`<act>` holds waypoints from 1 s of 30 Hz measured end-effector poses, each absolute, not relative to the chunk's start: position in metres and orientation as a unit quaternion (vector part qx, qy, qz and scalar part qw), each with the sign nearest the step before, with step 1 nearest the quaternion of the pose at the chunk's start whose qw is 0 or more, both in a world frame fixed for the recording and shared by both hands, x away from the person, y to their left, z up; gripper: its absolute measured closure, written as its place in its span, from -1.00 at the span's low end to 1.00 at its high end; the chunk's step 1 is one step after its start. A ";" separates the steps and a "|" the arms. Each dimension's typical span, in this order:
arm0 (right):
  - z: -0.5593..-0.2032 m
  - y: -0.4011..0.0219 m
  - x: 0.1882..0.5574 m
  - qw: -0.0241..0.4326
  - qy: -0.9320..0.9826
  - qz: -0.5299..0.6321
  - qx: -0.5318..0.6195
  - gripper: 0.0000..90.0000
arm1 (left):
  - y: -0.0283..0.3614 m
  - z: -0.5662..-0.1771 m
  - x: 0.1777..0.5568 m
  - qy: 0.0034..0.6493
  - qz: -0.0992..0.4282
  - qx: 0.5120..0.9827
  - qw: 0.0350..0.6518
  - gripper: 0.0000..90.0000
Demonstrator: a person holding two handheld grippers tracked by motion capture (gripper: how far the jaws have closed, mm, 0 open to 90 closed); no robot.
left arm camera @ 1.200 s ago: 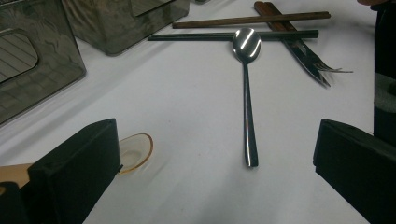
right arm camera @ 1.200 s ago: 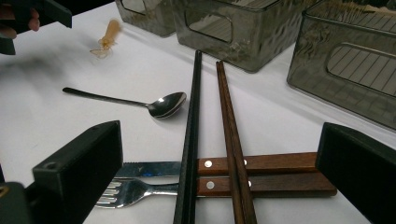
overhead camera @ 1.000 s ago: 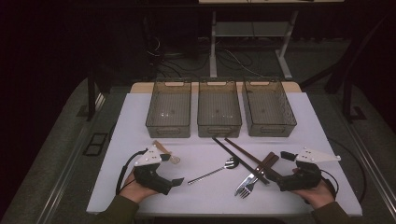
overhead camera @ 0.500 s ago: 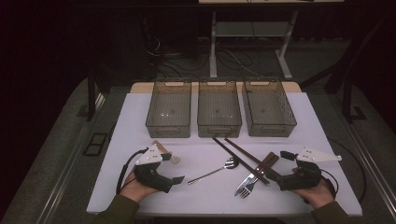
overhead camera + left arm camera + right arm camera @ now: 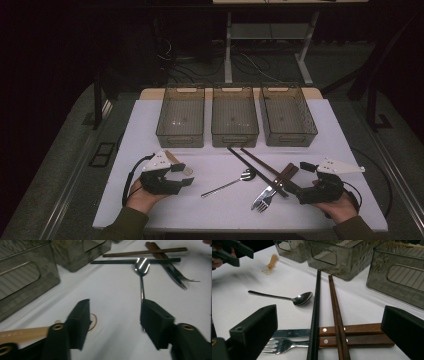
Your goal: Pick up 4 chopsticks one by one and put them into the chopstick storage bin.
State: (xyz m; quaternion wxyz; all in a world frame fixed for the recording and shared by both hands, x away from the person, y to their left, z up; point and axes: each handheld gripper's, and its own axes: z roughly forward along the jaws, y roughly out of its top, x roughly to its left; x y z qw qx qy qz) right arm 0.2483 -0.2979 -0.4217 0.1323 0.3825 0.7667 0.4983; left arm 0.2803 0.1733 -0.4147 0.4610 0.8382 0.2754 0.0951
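High view: your left gripper [image 5: 184, 174] sits at the near left of the table [image 5: 350, 125], over the round end of the tan-handled utensil [image 5: 172, 158]. The utensil's long axis runs far-left to near-right, handle end pointing toward the left bin [image 5: 181, 117]. Your left hand is much nearer; the right gripper [image 5: 301, 177] is well apart at near right, by the knife and fork [image 5: 272, 187].

Left gripper view: the jaws have just been closing and stand about half apart, w/ nothing pinched. The tan handle [image 5: 22, 333] passes under the left-hand jaw, and just the utensil's thin ring-like tip peeks into the gap. So the thing lies off to one side, not centred, and roughly across the jaws. The metal spoon [image 5: 142, 265] runs just behind the other jaw and could get caught in a squeeze.

Right gripper view: the jaws are spread wide and empty, straddling the chopsticks [image 5: 317, 302], which lie over the wooden knife handle [image 5: 362, 329]. The utensil [image 5: 272, 261] shows far left, beyond the spoon [image 5: 298, 299].
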 end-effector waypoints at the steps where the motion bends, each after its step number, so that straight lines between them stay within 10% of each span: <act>1: -0.422 -0.298 0.249 0.132 0.767 0.498 0.383 -0.99 | 0.174 -0.414 0.281 0.277 0.099 0.838 0.459 0.10; 12: -0.422 -0.296 0.249 0.131 0.769 0.495 0.383 -0.99 | 0.191 -0.411 0.301 0.316 0.108 0.831 0.444 0.96; 30: -0.424 -0.295 0.249 0.128 0.772 0.490 0.384 -0.99 | 0.198 -0.419 0.330 0.352 0.138 0.839 0.390 0.99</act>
